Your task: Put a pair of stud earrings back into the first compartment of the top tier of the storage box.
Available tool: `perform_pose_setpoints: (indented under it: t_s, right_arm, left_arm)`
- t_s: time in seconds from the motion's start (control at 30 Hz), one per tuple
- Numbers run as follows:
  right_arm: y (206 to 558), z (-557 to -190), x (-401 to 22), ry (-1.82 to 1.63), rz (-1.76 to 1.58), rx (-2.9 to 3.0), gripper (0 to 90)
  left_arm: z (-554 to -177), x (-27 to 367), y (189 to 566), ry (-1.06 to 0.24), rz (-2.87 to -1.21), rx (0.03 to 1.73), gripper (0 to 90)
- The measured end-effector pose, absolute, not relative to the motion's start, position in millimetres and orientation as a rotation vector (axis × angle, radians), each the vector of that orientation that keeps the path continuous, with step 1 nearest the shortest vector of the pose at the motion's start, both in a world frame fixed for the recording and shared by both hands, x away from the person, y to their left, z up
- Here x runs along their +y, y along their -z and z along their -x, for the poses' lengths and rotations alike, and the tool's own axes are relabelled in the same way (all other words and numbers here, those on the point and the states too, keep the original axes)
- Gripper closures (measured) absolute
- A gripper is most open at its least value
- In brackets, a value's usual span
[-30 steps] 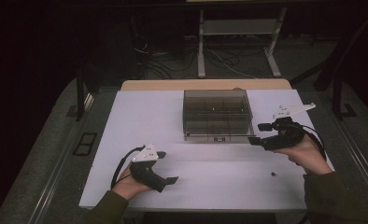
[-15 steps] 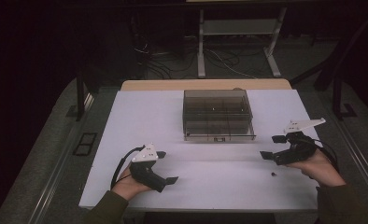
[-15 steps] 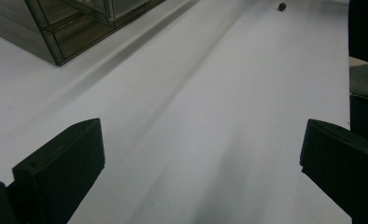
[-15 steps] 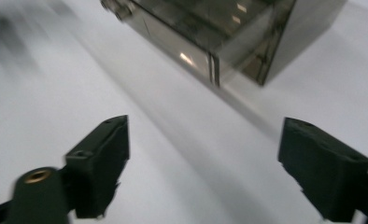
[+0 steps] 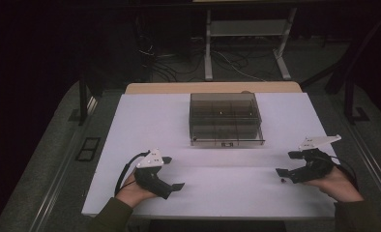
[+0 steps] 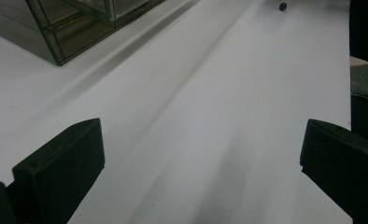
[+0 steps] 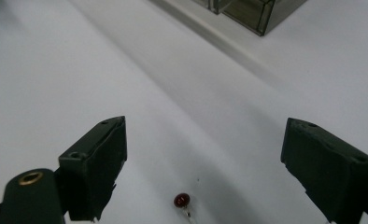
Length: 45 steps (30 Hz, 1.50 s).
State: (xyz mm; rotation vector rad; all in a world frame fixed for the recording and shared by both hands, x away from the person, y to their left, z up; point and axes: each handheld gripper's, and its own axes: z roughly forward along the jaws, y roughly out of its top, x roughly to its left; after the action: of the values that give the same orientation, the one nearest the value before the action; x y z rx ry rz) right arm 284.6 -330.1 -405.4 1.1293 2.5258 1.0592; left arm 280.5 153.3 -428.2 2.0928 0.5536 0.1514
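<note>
Counter: a white counter (image 5: 145,121) takes the middle of the high view; behind its far edge the floor is dark, with cables and the legs of a stand.
Box: a clear box (image 5: 226,119) with a grid of compartments stands on the counter, a little above the centre of the high view. A corner of it is at the upper left of the left gripper view (image 6: 56,28) and at the upper right of the right gripper view (image 7: 261,11).
Left tool: the left tool (image 5: 173,173) is at the lower left of the high view, held in a hand (image 5: 133,192) at the near edge of the counter. Its jaws stand wide apart, released, with only bare white counter between them in the left gripper view.
Right tool: the right tool (image 5: 289,163) is at the lower right of the high view, in the other hand (image 5: 336,183). Its jaws also stand wide apart, released, and grasp nothing.
Small object: a small dark red round bead (image 7: 181,200) lies on the counter at the bottom centre of the right gripper view, between the two jaws and touching neither. In the high view it is a dark dot (image 5: 282,181) just below the right tool; in the left gripper view it is far off at the top edge (image 6: 282,6).
</note>
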Motion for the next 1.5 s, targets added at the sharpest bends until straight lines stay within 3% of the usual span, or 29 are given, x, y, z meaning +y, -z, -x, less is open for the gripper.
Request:
perform_pose_setpoints:
  t_s: [0.17,0.83,1.5]
  right_arm:
    - [410.9,-278.8,-333.2,-1.048,-1.124,2.538,15.6]
    - [426.5,-268.3,-348.2,-1.034,-1.128,2.601,59.5]
    - [439.2,-270.7,-334.1,-0.967,-1.052,2.67,73.7]
  left_arm:
    - [-280.4,152.8,428.5,-0.148,-2.096,0.554,0.0]
    - [-280.6,152.0,428.8,-0.147,-2.099,0.555,0.0]
    - [-280.5,151.7,429.2,-0.145,-2.1,0.555,0.0]
